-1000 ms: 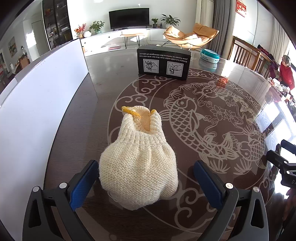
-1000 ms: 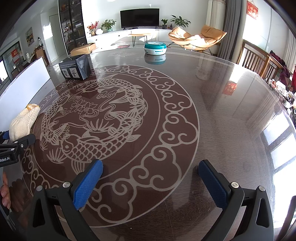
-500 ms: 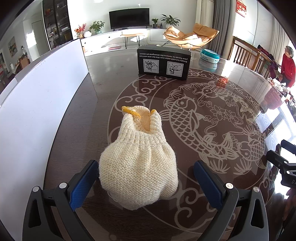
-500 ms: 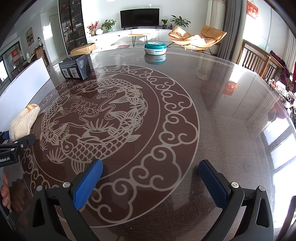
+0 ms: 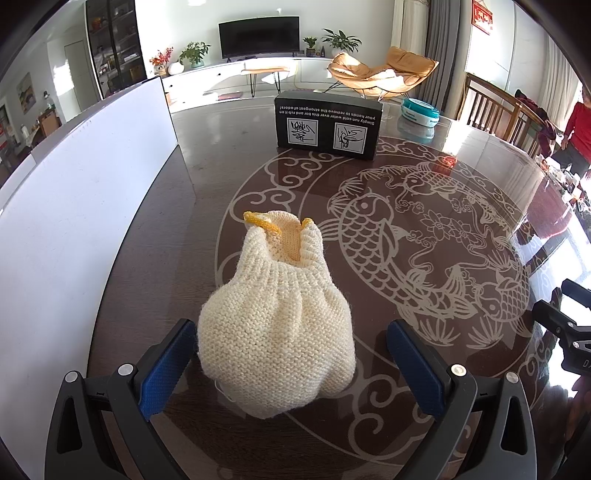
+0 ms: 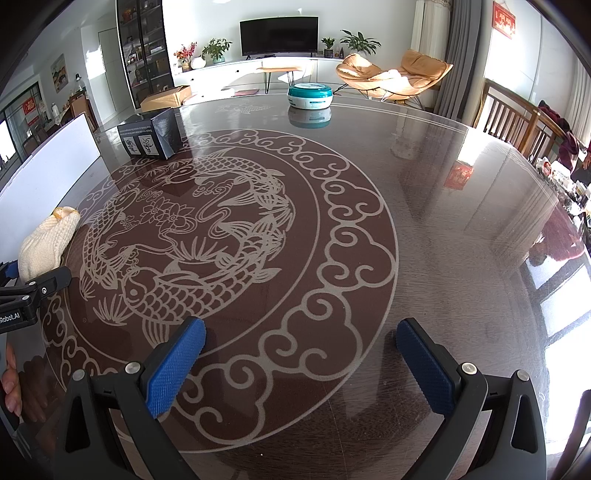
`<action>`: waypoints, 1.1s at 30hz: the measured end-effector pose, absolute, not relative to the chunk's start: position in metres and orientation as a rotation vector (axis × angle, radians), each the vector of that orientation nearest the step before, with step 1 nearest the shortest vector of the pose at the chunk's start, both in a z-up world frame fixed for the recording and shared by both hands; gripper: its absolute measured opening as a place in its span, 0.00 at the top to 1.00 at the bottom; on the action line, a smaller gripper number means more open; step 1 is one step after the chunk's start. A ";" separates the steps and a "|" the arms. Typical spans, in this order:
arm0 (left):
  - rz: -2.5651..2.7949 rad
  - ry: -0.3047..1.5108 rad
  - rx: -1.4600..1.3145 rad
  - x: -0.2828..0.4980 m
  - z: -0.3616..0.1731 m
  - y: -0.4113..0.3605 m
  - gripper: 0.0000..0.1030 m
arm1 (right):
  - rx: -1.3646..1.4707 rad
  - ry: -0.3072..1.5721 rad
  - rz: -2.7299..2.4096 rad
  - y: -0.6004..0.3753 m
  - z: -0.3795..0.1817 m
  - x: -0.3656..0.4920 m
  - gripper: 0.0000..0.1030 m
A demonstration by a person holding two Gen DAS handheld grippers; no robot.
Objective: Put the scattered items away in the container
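A home living room: television [image 5: 258,35], lounge chair [image 5: 384,70], potted plants [image 6: 218,48], dining table [image 6: 443,184].

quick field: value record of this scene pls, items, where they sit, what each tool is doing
surface: dark glossy table with a pale fish pattern
knitted item: cream knitted sock, lying on the table, yellow-edged opening facing away
left tool: open, fingers either side of the sock, not closed on it
right tool: open, nothing between its fingers
black box: standing beyond the sock
teal round tin: far side of the table
white container: left of the sock
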State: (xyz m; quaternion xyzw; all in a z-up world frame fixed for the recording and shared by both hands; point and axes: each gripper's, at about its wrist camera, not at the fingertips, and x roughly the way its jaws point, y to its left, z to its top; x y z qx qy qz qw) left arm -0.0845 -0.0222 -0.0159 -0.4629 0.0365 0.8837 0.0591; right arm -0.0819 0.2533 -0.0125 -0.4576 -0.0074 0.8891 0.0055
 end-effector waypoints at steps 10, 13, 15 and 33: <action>2.679 0.109 -1.402 -0.086 -0.015 -0.024 0.00 | -1.547 -0.240 2.992 0.208 -0.015 -0.139 0.00; 2.680 0.109 -1.402 -0.087 -0.015 -0.024 0.00 | -1.579 -0.311 3.053 0.184 -0.017 -0.175 0.00; 2.679 0.109 -1.402 -0.087 -0.015 -0.024 0.00 | -1.601 -0.366 3.097 0.167 -0.018 -0.201 0.00; 2.682 0.110 -1.401 -0.086 -0.015 -0.026 0.00 | -1.598 -0.492 3.260 0.061 -0.020 -0.313 0.47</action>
